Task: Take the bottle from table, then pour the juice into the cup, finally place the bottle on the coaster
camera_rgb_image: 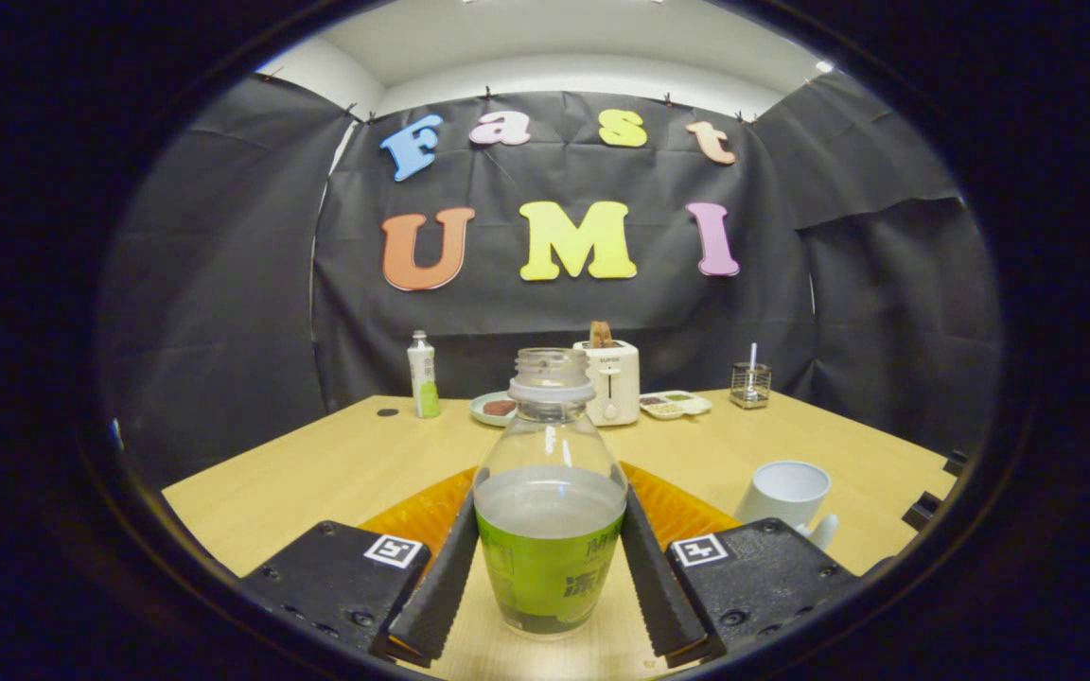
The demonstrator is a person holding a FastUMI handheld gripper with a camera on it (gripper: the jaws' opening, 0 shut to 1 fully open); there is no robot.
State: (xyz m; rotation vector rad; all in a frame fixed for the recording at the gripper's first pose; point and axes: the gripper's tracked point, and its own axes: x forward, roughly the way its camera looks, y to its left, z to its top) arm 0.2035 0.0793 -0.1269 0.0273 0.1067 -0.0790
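The bottle, uncapped, upright and part-filled, stands on the tabletop between the fingers, which press against its green label on both sides. An orange coaster lies just behind the bottle's base, and a white cup sits to the right, beyond the right finger. Along the far edge stand a second bottle, a plate, a toaster, a small tray and a wire holder.

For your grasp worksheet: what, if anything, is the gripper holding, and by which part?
The gripper is shut on the bottle, one finger on each side of its labelled lower body, well below the uncapped neck.
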